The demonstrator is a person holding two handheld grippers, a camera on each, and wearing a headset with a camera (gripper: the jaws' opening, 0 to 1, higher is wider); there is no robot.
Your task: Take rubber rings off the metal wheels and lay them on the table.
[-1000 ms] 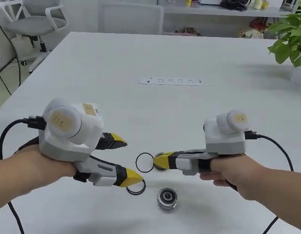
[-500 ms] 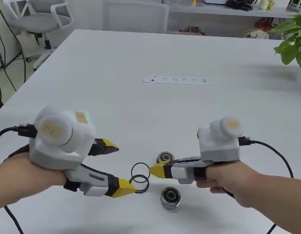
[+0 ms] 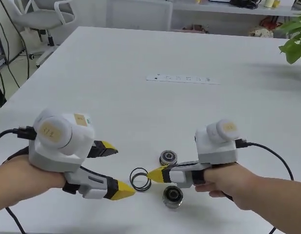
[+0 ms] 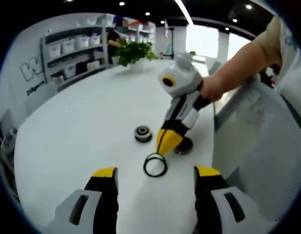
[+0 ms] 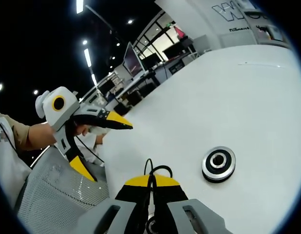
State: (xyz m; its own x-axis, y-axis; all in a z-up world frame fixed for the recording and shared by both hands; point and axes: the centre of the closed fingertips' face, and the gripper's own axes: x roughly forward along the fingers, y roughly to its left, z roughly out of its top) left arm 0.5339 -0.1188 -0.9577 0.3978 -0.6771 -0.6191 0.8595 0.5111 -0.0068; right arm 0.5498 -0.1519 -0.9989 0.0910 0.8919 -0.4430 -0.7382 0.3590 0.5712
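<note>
Nearest the person, the near metal wheel (image 3: pixel 172 195) stands on the white worktop (image 3: pixel 140 97), just below the right hand-held gripper (image 3: pixel 151 174), at about its 5 o'clock. That gripper's yellow-tipped jaws are pressed together. The right gripper view shows a black strand of a rubber ring (image 5: pixel 159 170) pinched between them (its loop lies flat on the worktop just past the tips).

In the head view, two overlapping black rubber rings (image 3: pixel 140 179) lie at the right gripper's tip. The left hand-held gripper (image 3: pixel 116 168) sits at their 9 o'clock, jaws spread wide and holding nothing. In the left gripper view the rings lie just beyond its two tips, and the right gripper's tip touches their far edge.

The far metal wheel (image 3: pixel 168 157) stands at 1 o'clock from the rings, near them but apart, with no gripper on it.

Farther off at 12 o'clock, a white power strip (image 3: pixel 183 78) lies flat mid-worktop. Past the far edge are an office chair (image 3: pixel 43 17) at 10 o'clock and a green plant (image 3: pixel 295 44) at 2 o'clock.
</note>
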